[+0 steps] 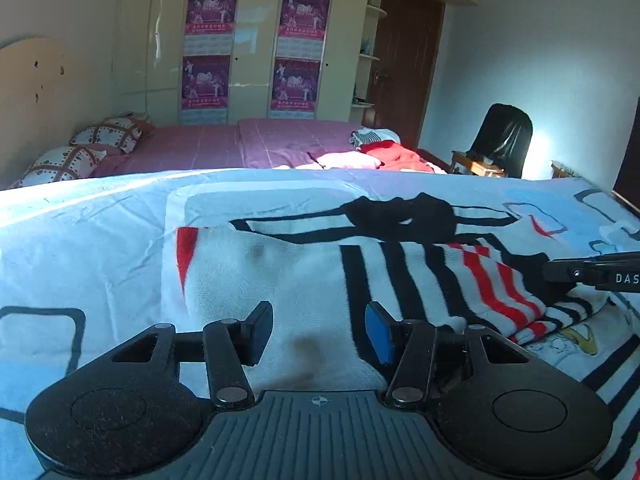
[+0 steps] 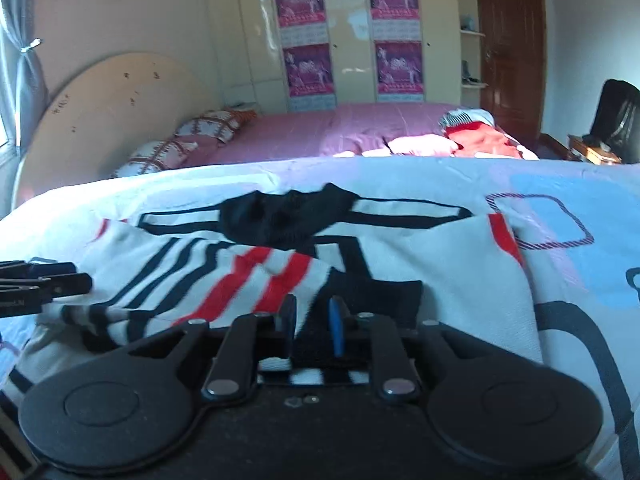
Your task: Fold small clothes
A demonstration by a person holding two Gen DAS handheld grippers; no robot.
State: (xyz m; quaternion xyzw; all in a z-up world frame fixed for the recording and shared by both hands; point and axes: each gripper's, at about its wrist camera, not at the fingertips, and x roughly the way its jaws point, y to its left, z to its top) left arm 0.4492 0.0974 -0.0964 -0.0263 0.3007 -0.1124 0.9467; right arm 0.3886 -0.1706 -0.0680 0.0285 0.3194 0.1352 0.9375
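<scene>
A white knit garment with black and red stripes and a black collar (image 1: 400,220) lies on the bed sheet (image 1: 100,248). Its striped part (image 1: 492,292) is folded over to the right. My left gripper (image 1: 320,328) is open just above the white part of the garment (image 1: 288,276). In the right wrist view the same garment (image 2: 256,280) lies ahead, collar (image 2: 288,216) at the far side. My right gripper (image 2: 312,324) has its jaws narrowly apart around a black and striped edge of the garment (image 2: 360,296). Each gripper shows at the other view's edge, the right gripper (image 1: 600,272) and the left gripper (image 2: 40,284).
The sheet is white and light blue with black outlined squares. Behind it is a pink bed (image 1: 240,144) with pillows (image 1: 104,136) and a heap of red and pink clothes (image 1: 380,156). A wardrobe (image 1: 256,48), a brown door (image 1: 404,60) and a black chair (image 1: 504,136) stand beyond.
</scene>
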